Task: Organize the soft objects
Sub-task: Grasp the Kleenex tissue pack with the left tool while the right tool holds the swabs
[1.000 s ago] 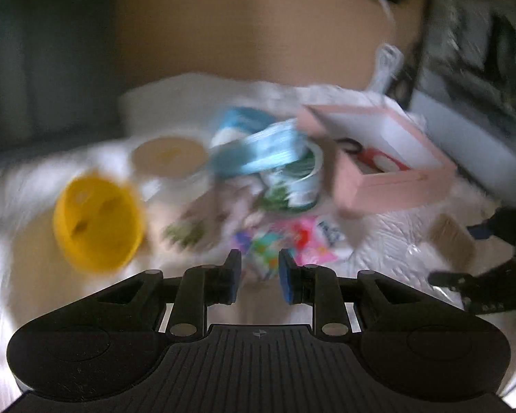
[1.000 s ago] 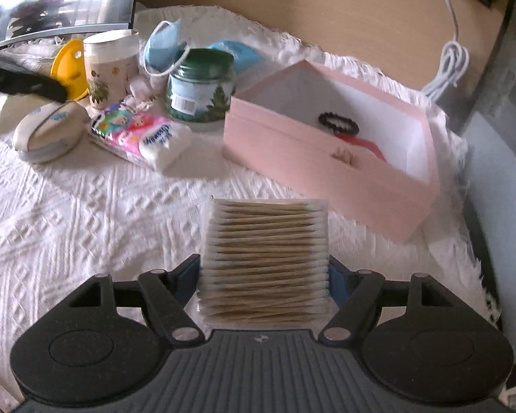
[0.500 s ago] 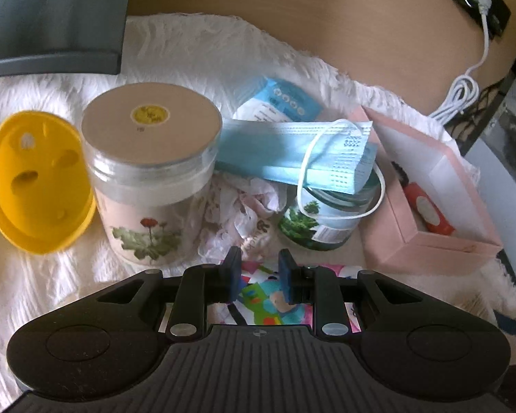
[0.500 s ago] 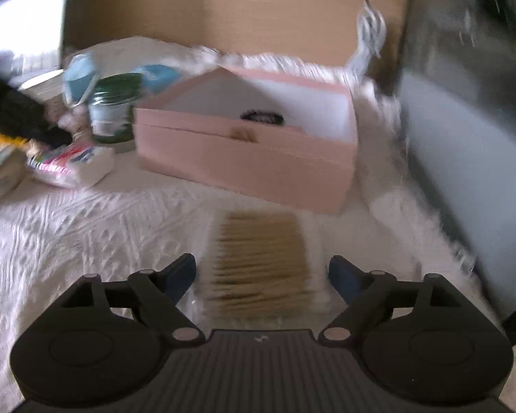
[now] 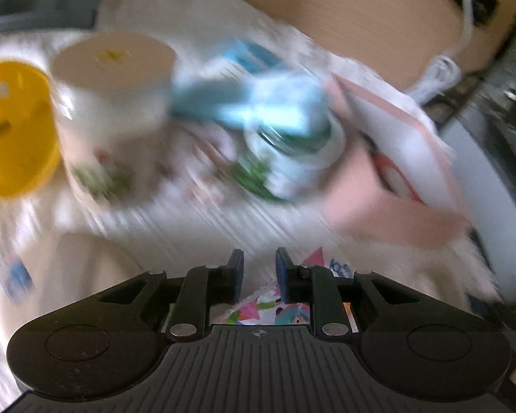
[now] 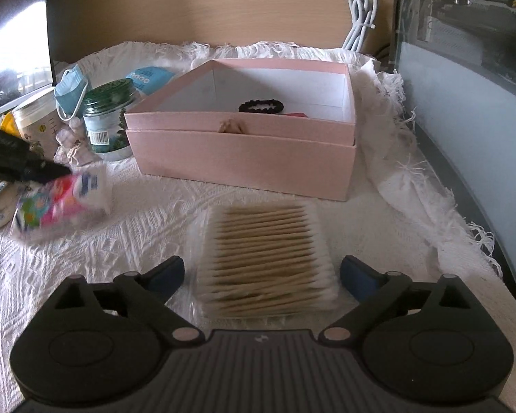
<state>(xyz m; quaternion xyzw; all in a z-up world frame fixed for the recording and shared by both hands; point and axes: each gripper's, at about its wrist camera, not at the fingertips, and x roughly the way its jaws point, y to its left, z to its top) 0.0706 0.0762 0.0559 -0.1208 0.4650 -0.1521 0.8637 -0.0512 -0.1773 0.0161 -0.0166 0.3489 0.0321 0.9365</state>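
Observation:
My left gripper (image 5: 259, 272) is shut on a colourful tissue pack (image 5: 275, 306) and holds it above the white cloth; the view is blurred. In the right wrist view the same pack (image 6: 62, 199) hangs blurred under the left gripper's black fingers (image 6: 24, 168). My right gripper (image 6: 261, 275) is open, its fingers either side of a clear pack of cotton swabs (image 6: 265, 258) lying on the cloth. An open pink box (image 6: 244, 144) stands just beyond, holding a black hair tie (image 6: 261, 106) and a red item.
A blue face mask (image 6: 70, 86) lies over a green-lidded jar (image 6: 108, 120). A floral white jar (image 6: 34, 124), a blue packet (image 6: 149, 77) and a yellow lid (image 5: 13, 134) stand at the left. A glass-sided case (image 6: 464, 79) borders the right. A white cable (image 6: 361, 17) hangs behind.
My left gripper has closed on the tissue pack and lifted it toward me. My right gripper has let go of the swab pack, opened wide and steadied.

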